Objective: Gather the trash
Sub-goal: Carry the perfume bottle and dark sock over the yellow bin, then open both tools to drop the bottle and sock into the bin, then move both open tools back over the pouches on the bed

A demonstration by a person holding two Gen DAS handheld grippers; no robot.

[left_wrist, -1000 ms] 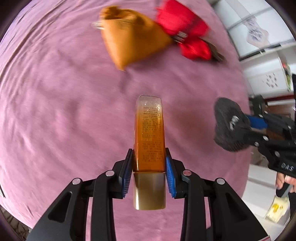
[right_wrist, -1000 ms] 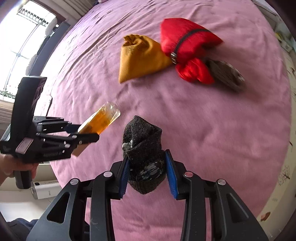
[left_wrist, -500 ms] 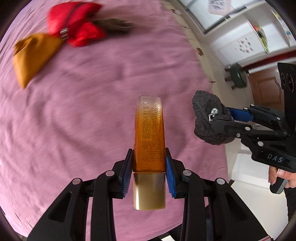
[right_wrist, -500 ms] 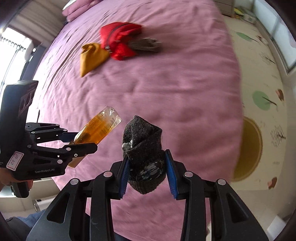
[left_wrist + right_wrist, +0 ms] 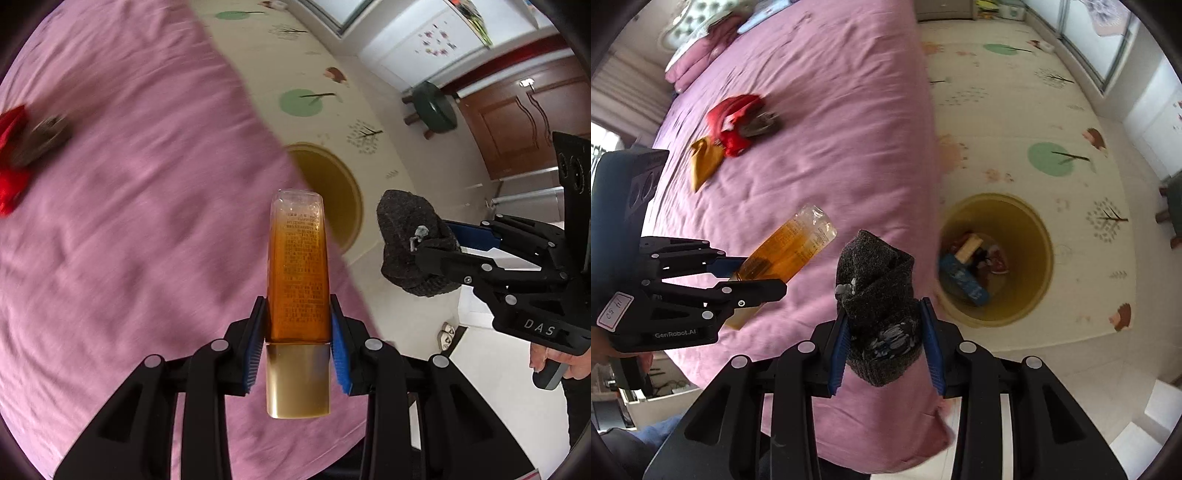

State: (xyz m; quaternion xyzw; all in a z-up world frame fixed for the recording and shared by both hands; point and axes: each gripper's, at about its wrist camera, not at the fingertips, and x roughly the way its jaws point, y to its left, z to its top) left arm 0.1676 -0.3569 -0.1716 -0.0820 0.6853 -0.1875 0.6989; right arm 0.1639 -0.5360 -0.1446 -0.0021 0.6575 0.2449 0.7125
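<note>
My left gripper point(image 5: 297, 332) is shut on an amber bottle point(image 5: 298, 273) with a gold cap, held in the air over the bed's edge; it also shows in the right wrist view point(image 5: 786, 254). My right gripper point(image 5: 884, 343) is shut on a dark grey felt bundle point(image 5: 879, 291), which also shows in the left wrist view point(image 5: 410, 243). A yellow bin point(image 5: 1034, 236) stands on the floor beside the bed, to the right of both grippers, with several bits of trash inside. It is partly hidden behind the bottle in the left wrist view point(image 5: 343, 184).
The purple bed point(image 5: 820, 122) carries a red pouch point(image 5: 733, 118), an orange pouch point(image 5: 703, 162) and a grey item point(image 5: 759, 123) at its far side. A patterned floor mat point(image 5: 1052, 110) surrounds the bin. A green stool point(image 5: 432, 107) and a wooden door point(image 5: 517, 122) stand beyond.
Both grippers have swung right, away from the pouches and toward the bed's edge. The floor and the yellow bin have come into view. Both grips are unchanged.
</note>
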